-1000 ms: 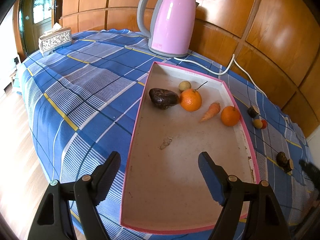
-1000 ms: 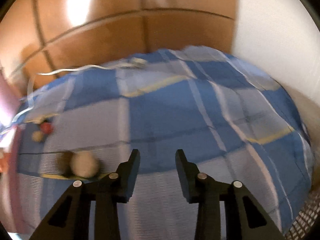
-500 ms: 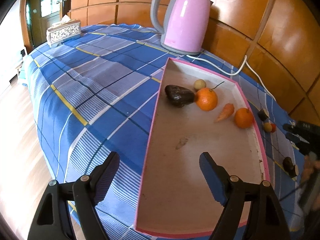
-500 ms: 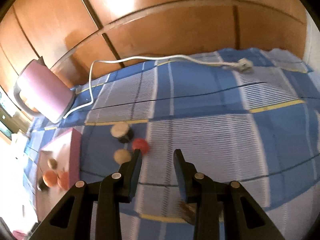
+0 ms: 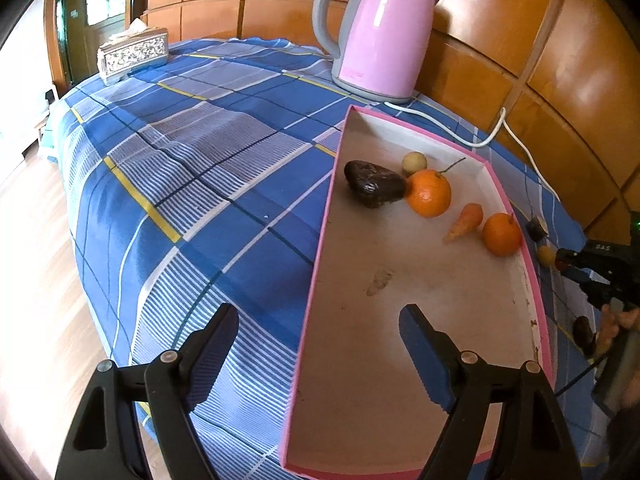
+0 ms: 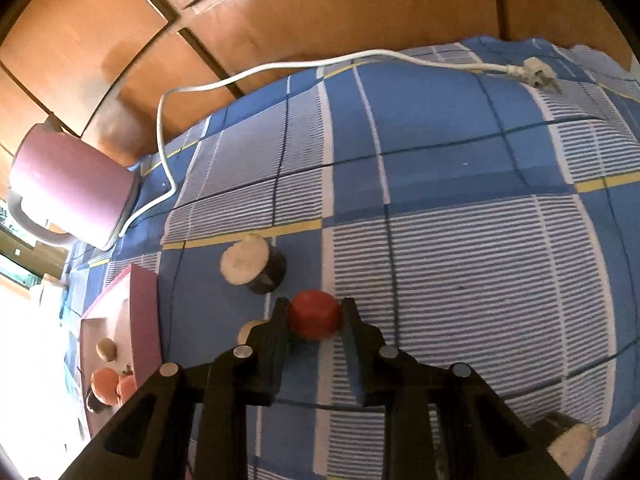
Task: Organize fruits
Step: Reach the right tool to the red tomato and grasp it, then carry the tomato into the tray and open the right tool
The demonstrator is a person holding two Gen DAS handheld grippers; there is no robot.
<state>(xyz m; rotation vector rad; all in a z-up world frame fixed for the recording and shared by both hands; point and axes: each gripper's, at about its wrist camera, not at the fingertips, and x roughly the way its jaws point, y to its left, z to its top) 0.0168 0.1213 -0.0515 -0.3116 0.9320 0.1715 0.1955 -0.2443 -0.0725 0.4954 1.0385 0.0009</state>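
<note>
A pink-rimmed tray [image 5: 316, 264] holds a dark avocado [image 5: 374, 187], a small pale fruit [image 5: 413, 162], two oranges [image 5: 429, 193] [image 5: 501, 234] and a carrot [image 5: 465, 221]. My left gripper [image 5: 318, 350] is open and empty over the tray's near end. My right gripper [image 6: 315, 326] has its fingers on both sides of a small red fruit [image 6: 316, 319] on the cloth, right of the tray [image 6: 142, 312]. A cut dark piece [image 6: 251, 264] and a pale round fruit [image 6: 249, 330] lie beside it. The right gripper also shows in the left wrist view [image 5: 576, 264].
A pink kettle [image 5: 376, 32] stands behind the tray, its white cord [image 6: 280, 68] and plug [image 6: 538, 72] trailing across the blue checked cloth. A silver tissue box [image 5: 132, 54] sits far left. Another cut piece [image 6: 570, 442] lies near right. Wood panelling backs the table.
My right gripper has swung left and closed in on the red fruit, which now sits between its fingers. The left gripper has drifted a little left over the tray, still open.
</note>
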